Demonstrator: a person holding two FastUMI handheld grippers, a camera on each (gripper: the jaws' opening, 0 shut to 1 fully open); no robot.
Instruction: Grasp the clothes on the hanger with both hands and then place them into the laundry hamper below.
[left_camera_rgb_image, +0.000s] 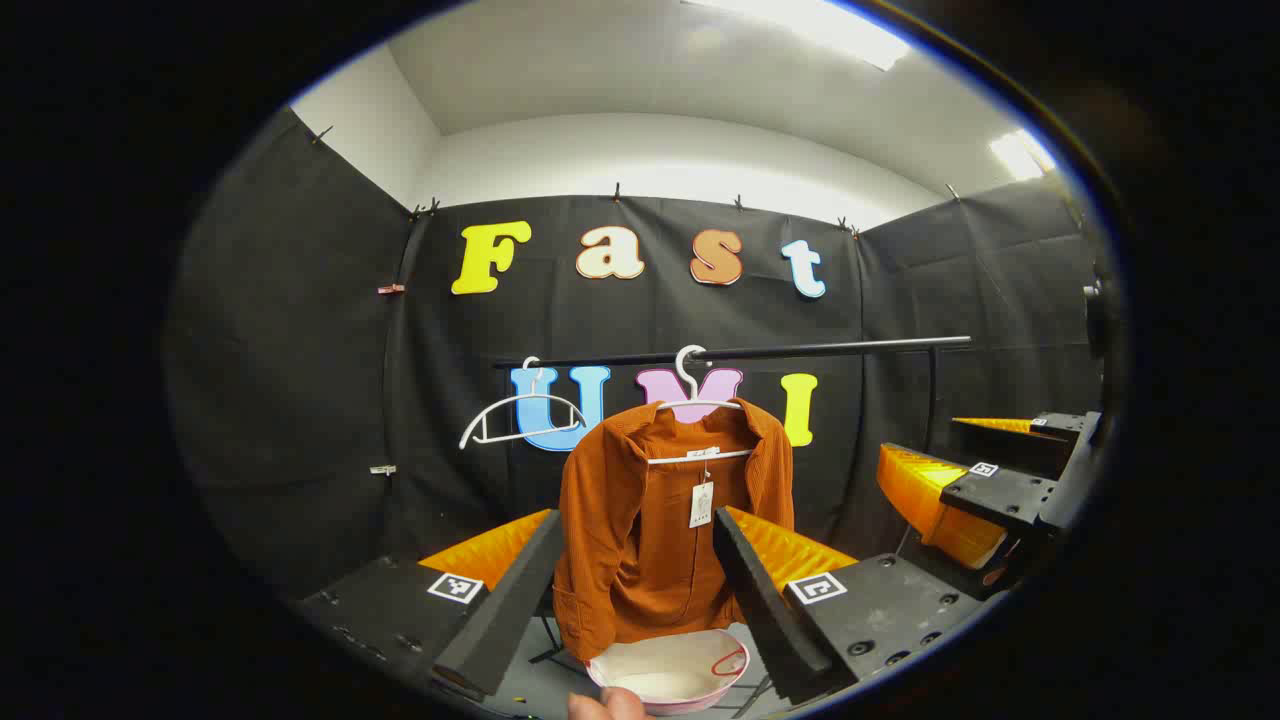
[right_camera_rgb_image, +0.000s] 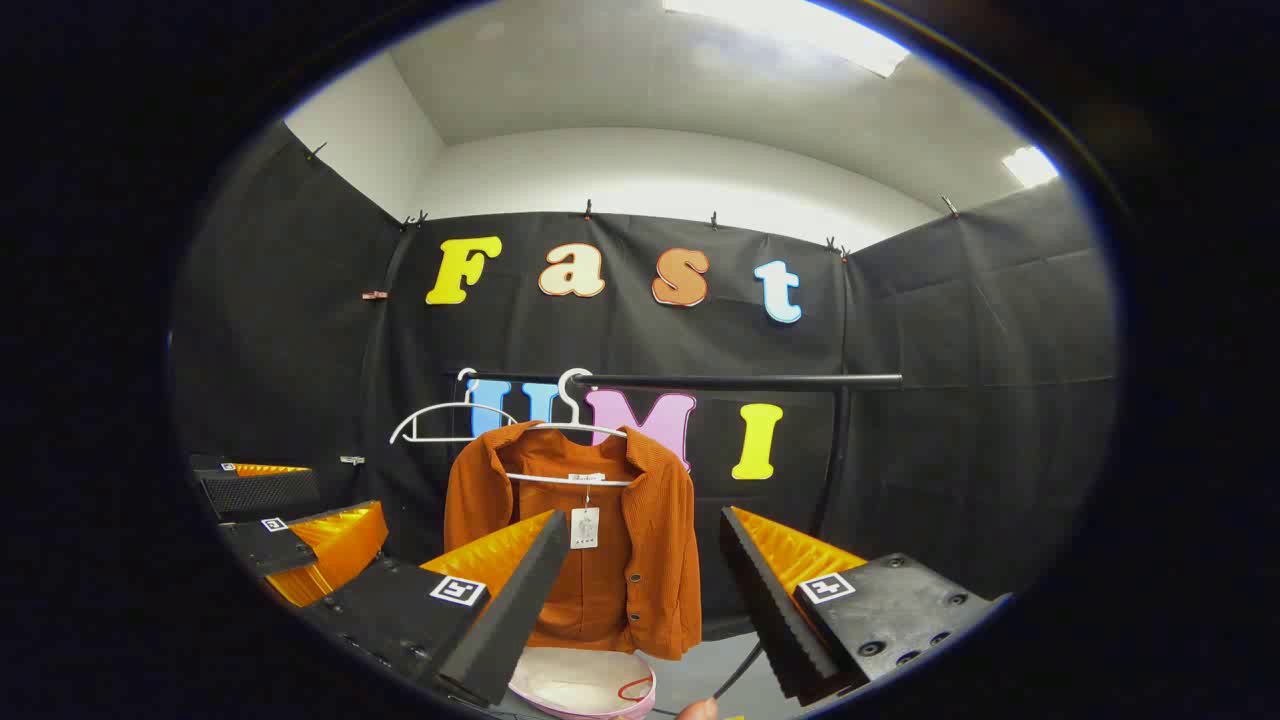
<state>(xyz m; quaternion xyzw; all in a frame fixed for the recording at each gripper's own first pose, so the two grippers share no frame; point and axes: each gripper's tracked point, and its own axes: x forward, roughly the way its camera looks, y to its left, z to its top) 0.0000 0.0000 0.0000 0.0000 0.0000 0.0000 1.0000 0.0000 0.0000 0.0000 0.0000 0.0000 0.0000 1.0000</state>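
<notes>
Both hand-held grippers, left (left_camera_rgb_image: 640, 580) and right (right_camera_rgb_image: 645, 590), gape wide, holding nothing. If I grab only the jacket (left_camera_rgb_image: 650, 520) hem at frame centre, I reckon its hanger (left_camera_rgb_image: 695, 405) snags the rail (left_camera_rgb_image: 740, 352) and it misses the hamper (left_camera_rgb_image: 670, 672).

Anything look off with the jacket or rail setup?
Mostly fine. The orange jacket hangs lopsided on its white hanger, open at the front with one side drooping lower, price tag dangling. An empty hanger hangs beside it. The hamper sits below. Both grippers are open, short of the jacket.
</notes>
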